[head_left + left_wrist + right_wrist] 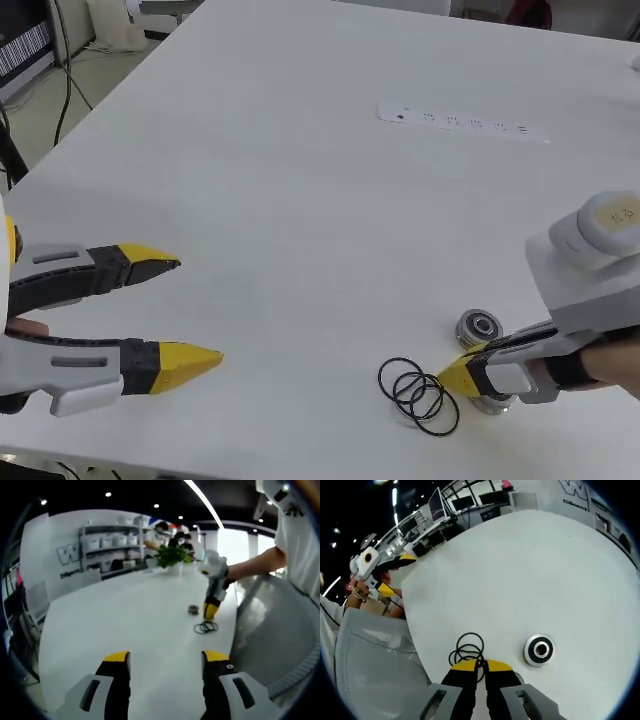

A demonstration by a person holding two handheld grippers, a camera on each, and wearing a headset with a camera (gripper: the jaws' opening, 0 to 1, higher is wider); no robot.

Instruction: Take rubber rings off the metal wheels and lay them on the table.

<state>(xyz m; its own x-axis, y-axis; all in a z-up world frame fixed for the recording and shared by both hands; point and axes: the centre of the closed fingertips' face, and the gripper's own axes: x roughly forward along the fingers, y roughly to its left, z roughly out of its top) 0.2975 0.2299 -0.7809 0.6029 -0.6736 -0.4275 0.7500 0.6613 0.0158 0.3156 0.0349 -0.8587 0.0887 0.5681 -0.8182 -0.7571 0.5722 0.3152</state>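
Rubber rings [418, 395] lie in a loose overlapping cluster on the white table [300, 200], near its front edge. The right gripper [455, 378] has its yellow tips at the cluster's right side. In the right gripper view the jaws are drawn narrow, with a black strand of a ring running into the slit between them. One metal wheel [480, 327] sits flat just beyond the gripper, apart from the rings. A second metal piece [492, 404] peeks out beneath the gripper, mostly hidden.

Over to the left gripper [185, 310]: jaws spread wide, holding nothing, well apart from the rings, with bare tabletop between.

Farther back lies a white power strip [460, 122], with open surface all around it. A grey mesh chair [375, 655] sits at the table edge by the rings. In the left gripper view a potted plant [172, 555] stands at the far end, and shelves [107, 545] hold bins whose contents I can't make out.
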